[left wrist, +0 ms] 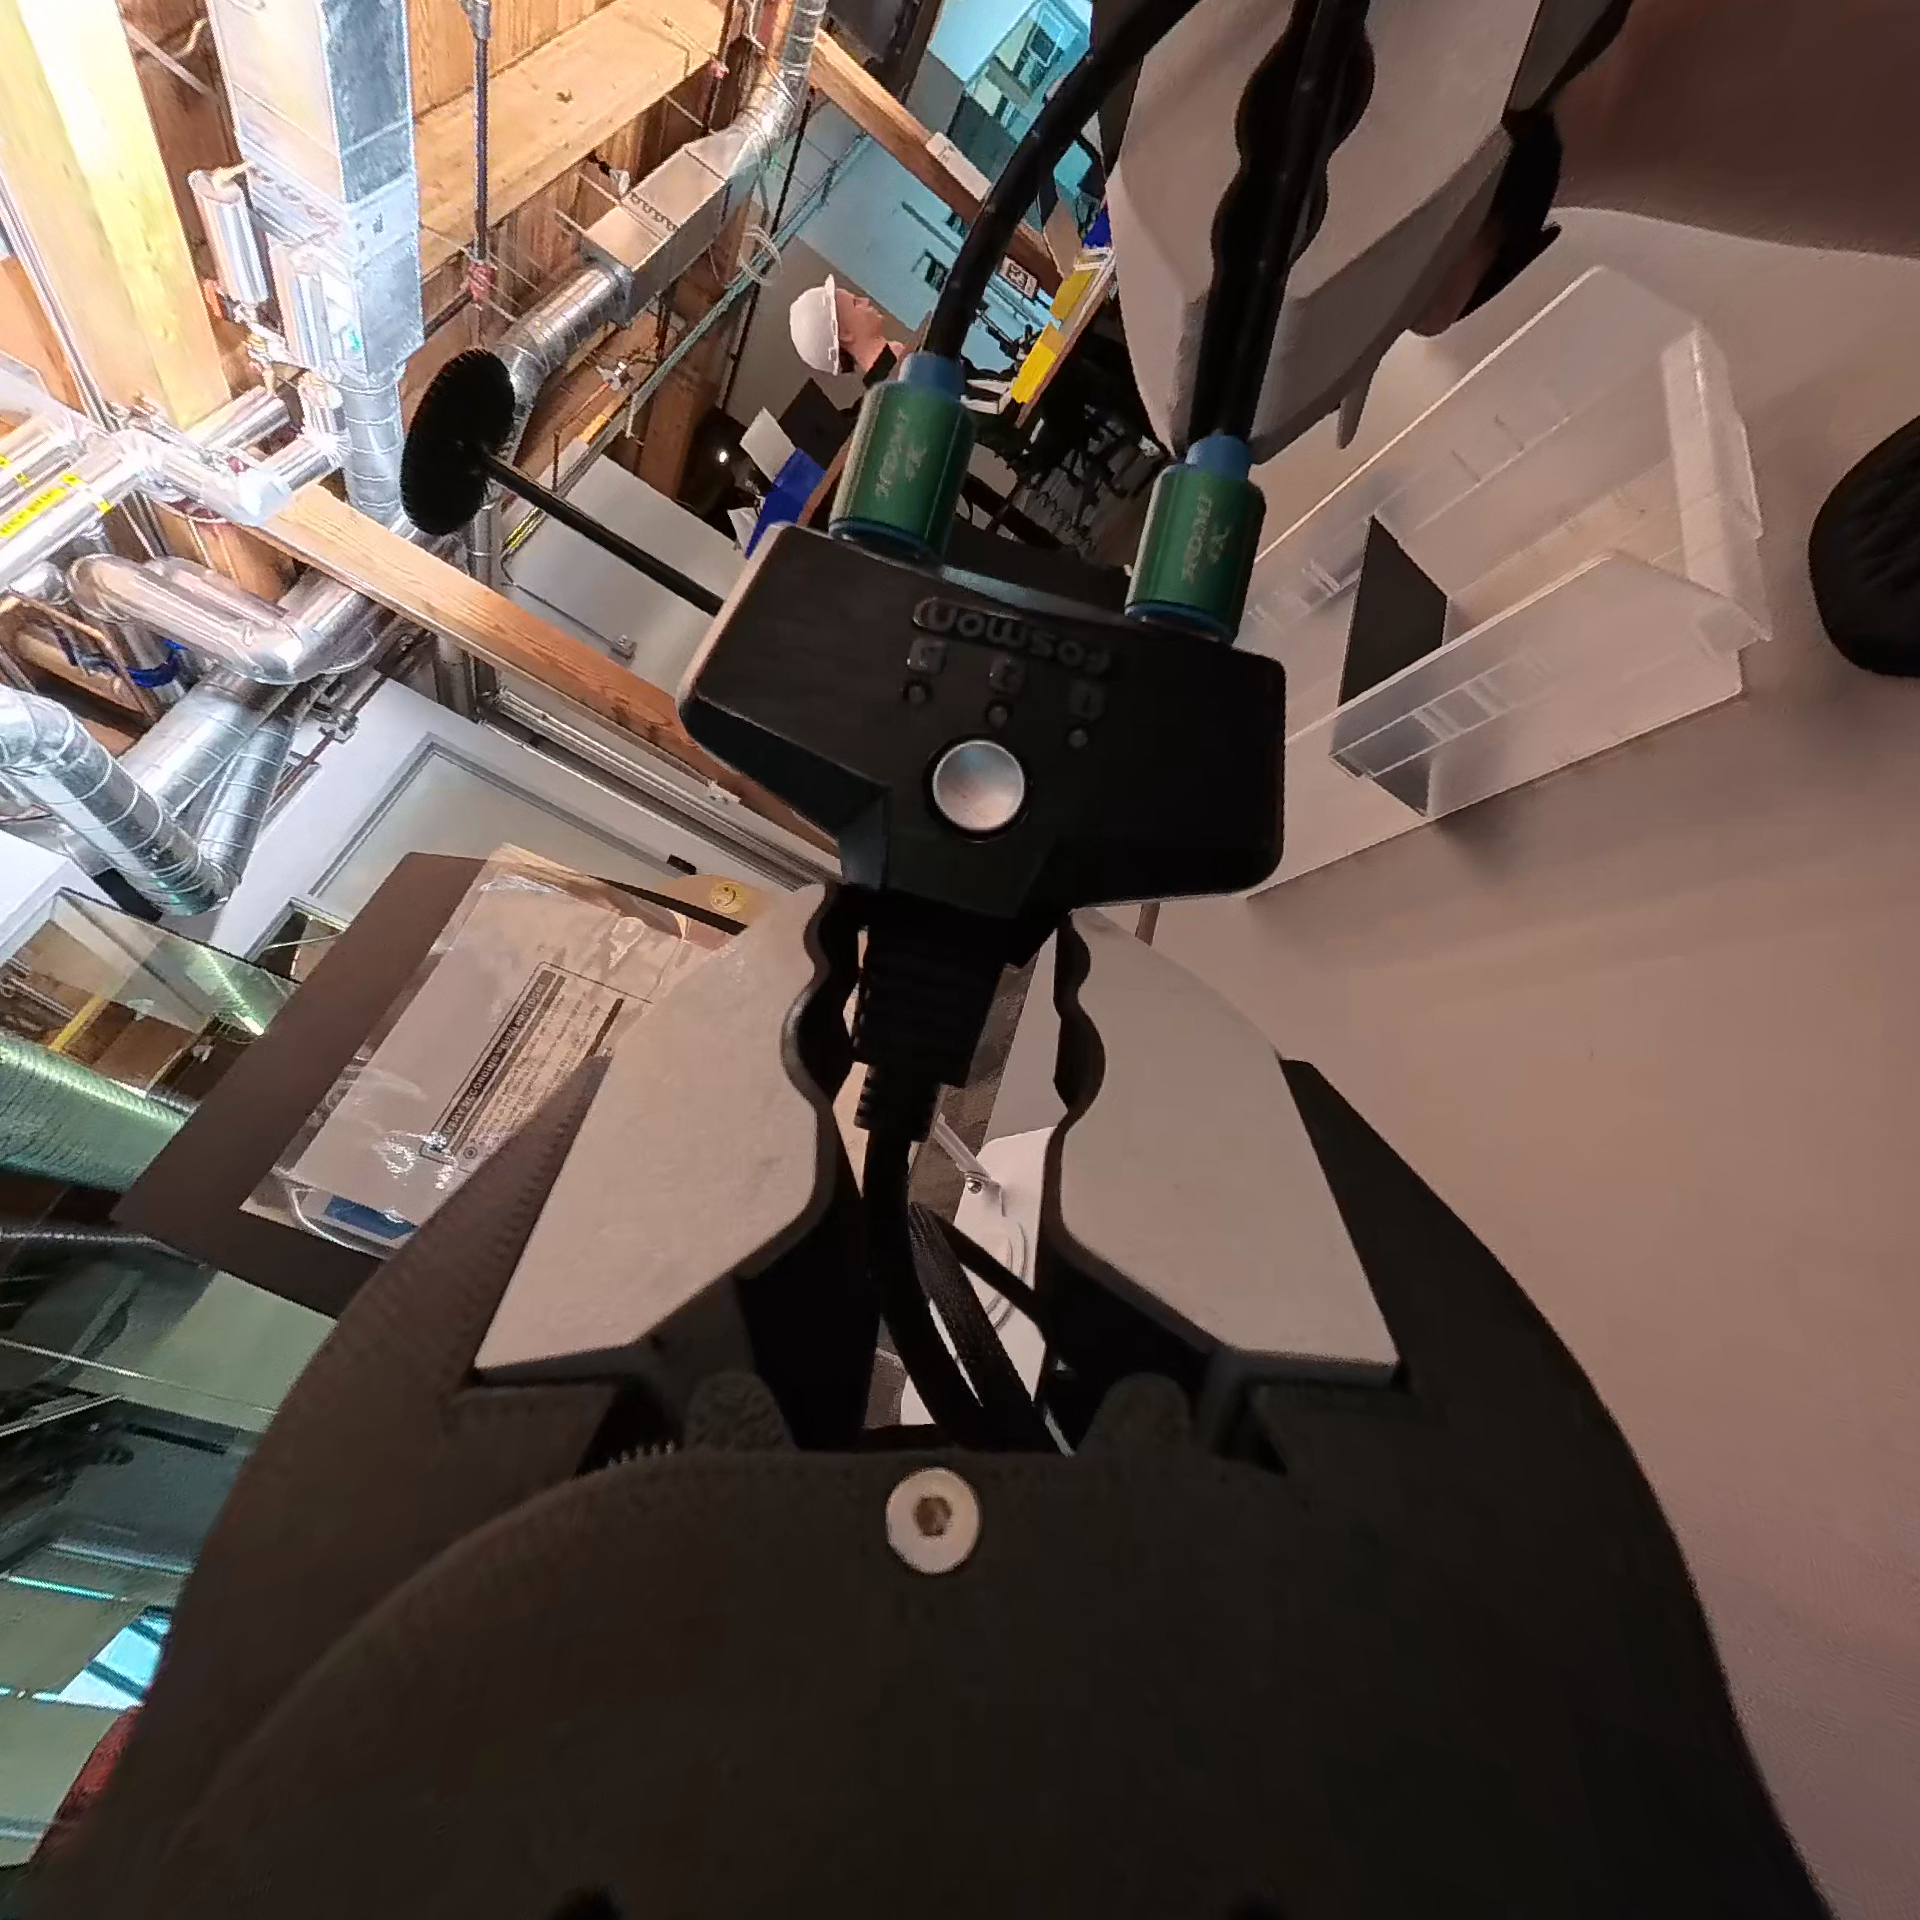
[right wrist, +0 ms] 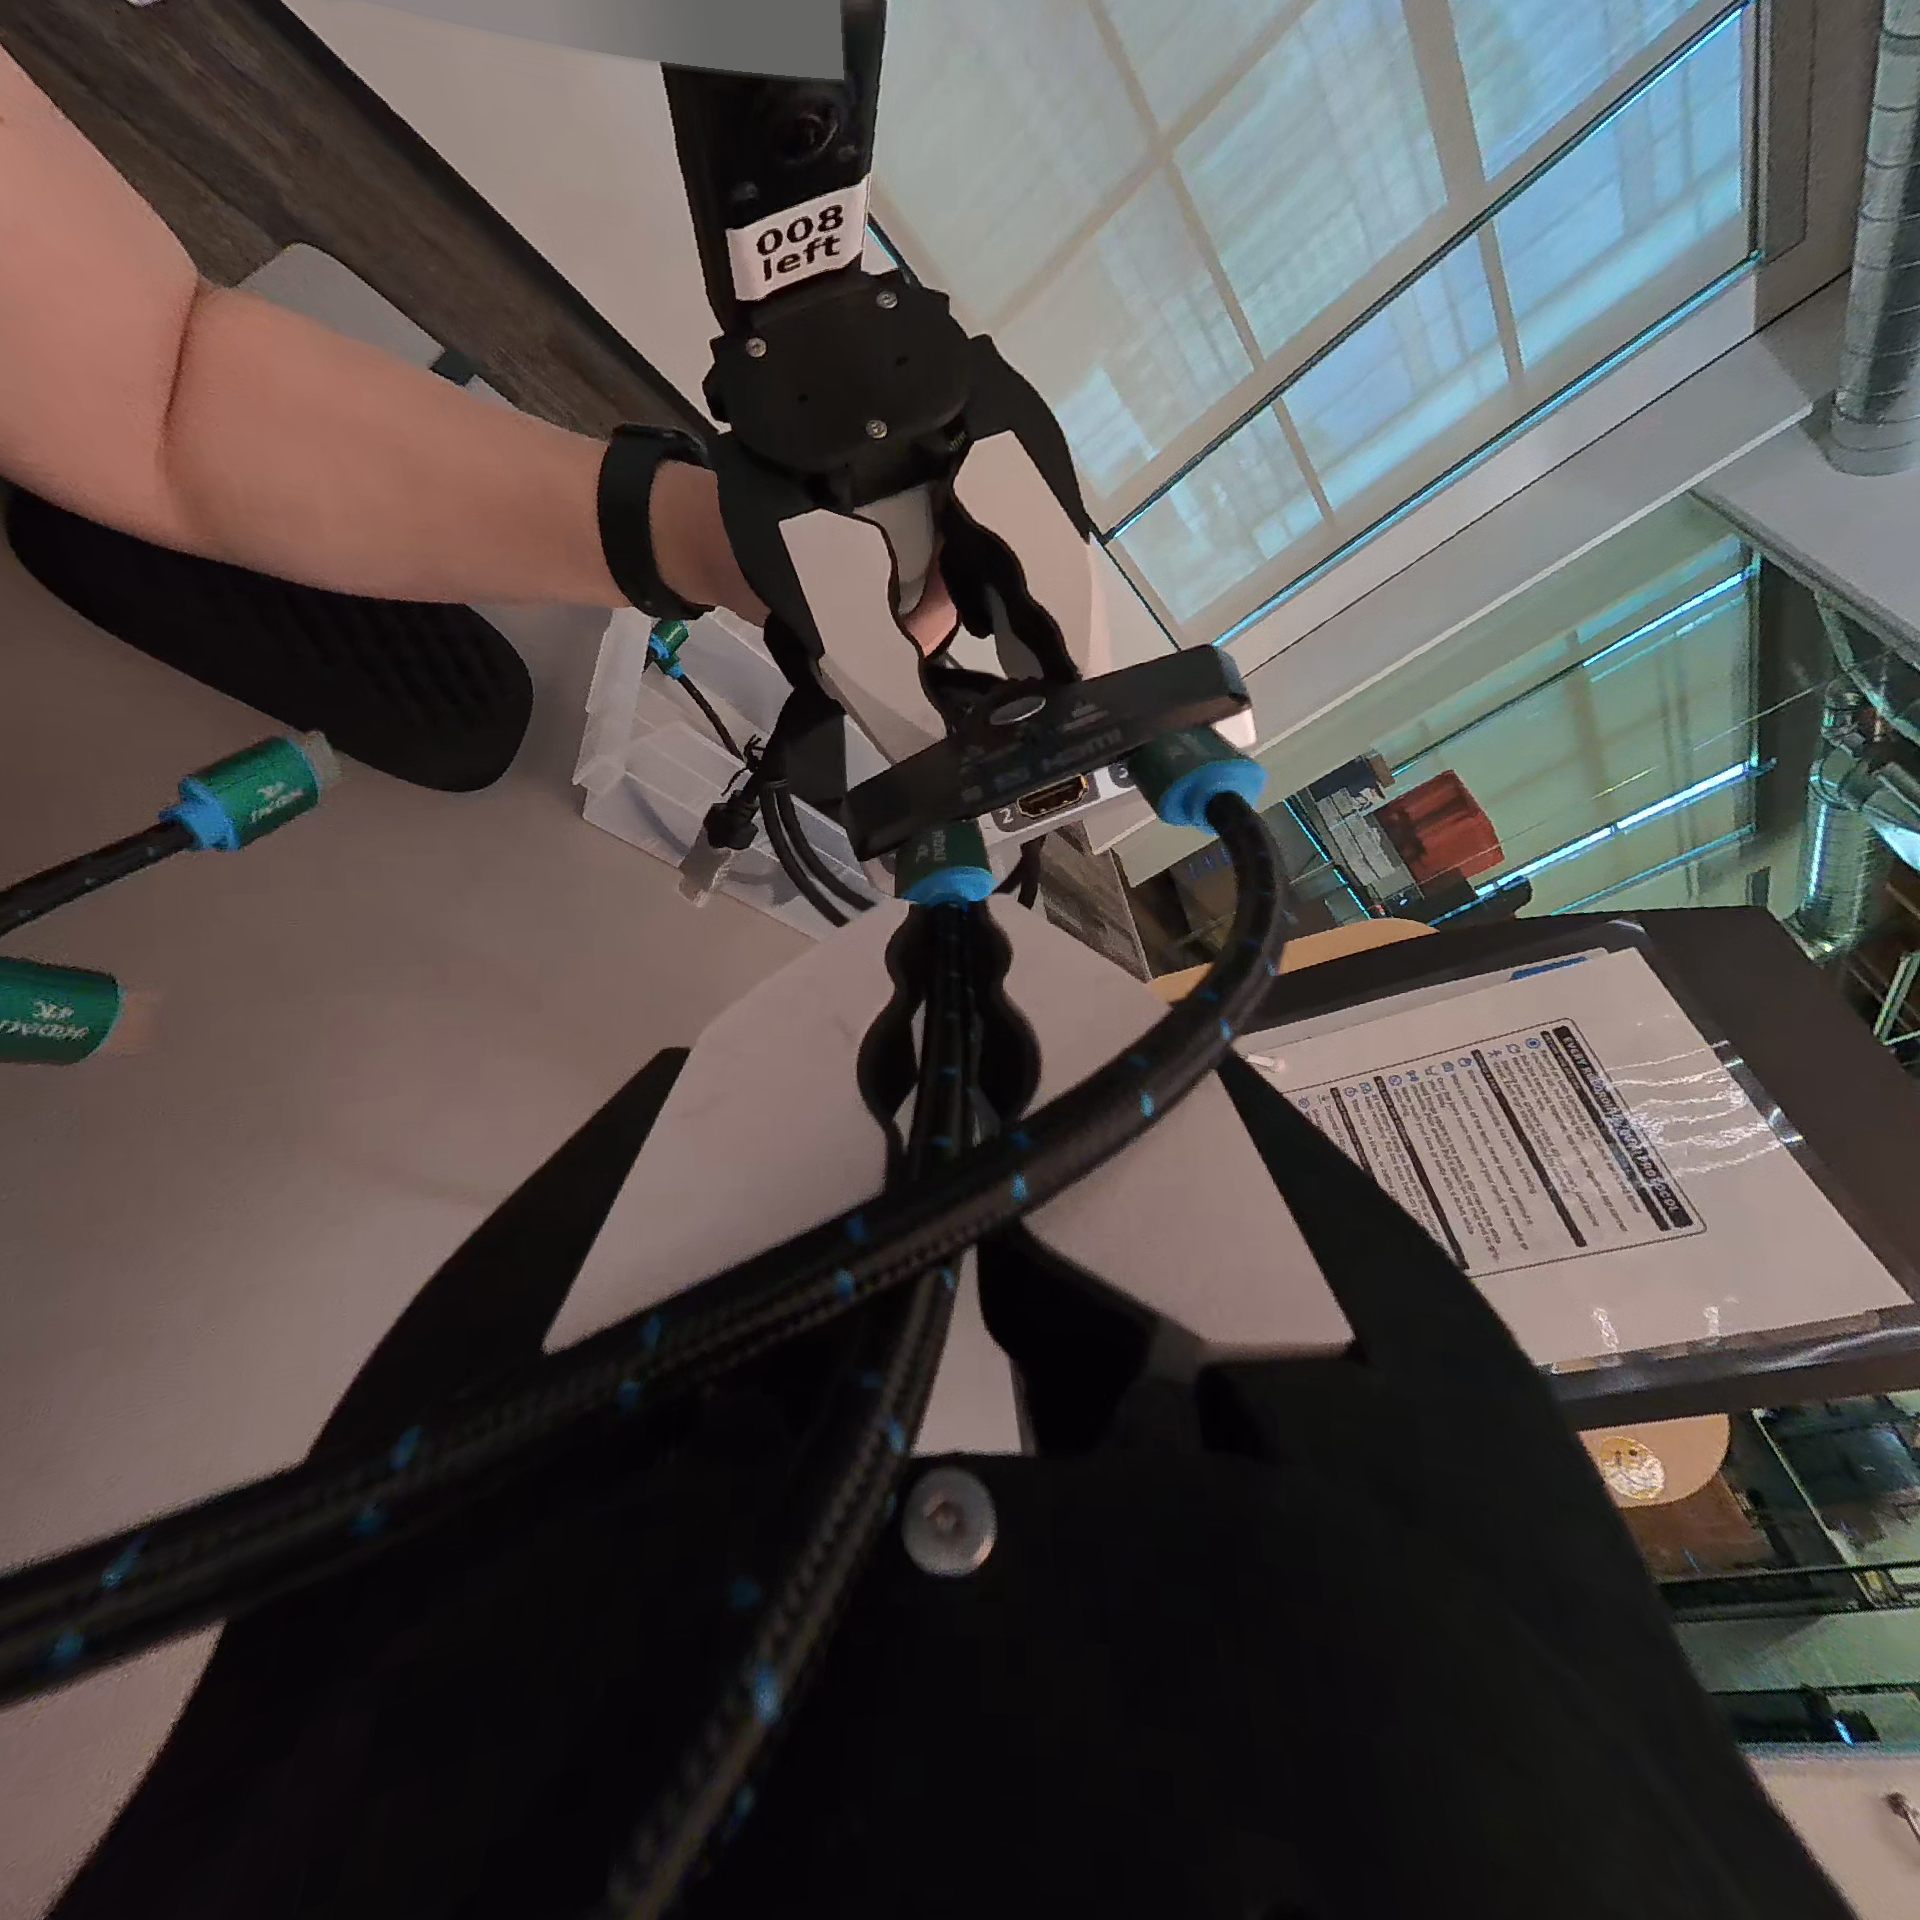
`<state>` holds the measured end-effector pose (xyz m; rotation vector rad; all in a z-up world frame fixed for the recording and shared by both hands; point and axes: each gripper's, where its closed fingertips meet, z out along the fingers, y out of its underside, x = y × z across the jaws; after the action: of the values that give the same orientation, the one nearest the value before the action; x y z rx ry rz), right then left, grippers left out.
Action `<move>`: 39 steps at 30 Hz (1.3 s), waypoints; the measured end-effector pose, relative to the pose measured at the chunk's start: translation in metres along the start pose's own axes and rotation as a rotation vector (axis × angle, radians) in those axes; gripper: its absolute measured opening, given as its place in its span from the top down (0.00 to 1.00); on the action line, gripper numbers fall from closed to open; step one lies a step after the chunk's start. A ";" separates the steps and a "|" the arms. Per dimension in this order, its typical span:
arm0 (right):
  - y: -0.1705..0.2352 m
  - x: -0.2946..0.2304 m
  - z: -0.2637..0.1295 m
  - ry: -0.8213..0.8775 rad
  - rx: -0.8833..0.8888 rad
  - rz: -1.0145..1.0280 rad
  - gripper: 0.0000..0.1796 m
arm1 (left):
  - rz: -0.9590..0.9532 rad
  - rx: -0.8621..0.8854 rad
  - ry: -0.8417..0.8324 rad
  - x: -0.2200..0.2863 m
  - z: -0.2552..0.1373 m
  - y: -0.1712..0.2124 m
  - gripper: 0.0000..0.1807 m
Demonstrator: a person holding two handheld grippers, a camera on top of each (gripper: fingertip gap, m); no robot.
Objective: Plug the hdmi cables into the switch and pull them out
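Note:
The black HDMI switch (left wrist: 987, 727) is held in the air by its cable end in my left gripper (left wrist: 940, 961), which is shut on it. Two green HDMI plugs sit in its outer ports, one on the left (left wrist: 904, 457) and one on the right (left wrist: 1195, 540). In the right wrist view the switch (right wrist: 1049, 727) shows its middle port (right wrist: 1055, 800) empty. My right gripper (right wrist: 940, 935) is shut on the braided cable just behind one plugged-in plug (right wrist: 940, 868). The other plugged cable (right wrist: 1195, 779) loops across it. My right gripper also shows in the left wrist view (left wrist: 1236, 416).
Two loose green plugs (right wrist: 249, 795) (right wrist: 52, 1013) lie at the left on the white table (right wrist: 416, 1091). A clear plastic bin (left wrist: 1507, 582) stands behind the switch. A black board with a laminated sheet (right wrist: 1558, 1143) lies at the right. A person's forearm (right wrist: 312, 468) holds the left gripper.

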<state>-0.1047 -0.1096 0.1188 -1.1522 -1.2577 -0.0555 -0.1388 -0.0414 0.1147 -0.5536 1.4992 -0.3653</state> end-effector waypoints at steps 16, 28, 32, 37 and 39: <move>-0.007 0.004 -0.004 -0.013 0.147 0.051 0.95 | -0.045 0.018 0.021 -0.003 -0.005 -0.010 0.80; 0.007 0.012 -0.002 0.018 0.114 0.056 0.95 | -0.009 -0.037 -0.008 -0.004 0.004 0.004 0.80; 0.046 0.033 -0.026 0.120 -0.037 0.045 0.95 | -0.044 -0.059 -0.061 -0.014 0.007 0.016 0.81; 0.111 0.090 -0.111 0.428 -0.162 0.336 0.96 | -0.115 -0.131 -0.217 -0.043 0.001 0.038 0.81; 0.101 0.107 -0.139 0.538 -0.111 0.431 0.96 | -0.126 -0.189 -0.281 -0.051 0.001 0.048 0.81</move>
<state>0.0950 -0.1010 0.1533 -1.3690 -0.5248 -0.1060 -0.1461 0.0267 0.1305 -0.8176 1.2374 -0.2323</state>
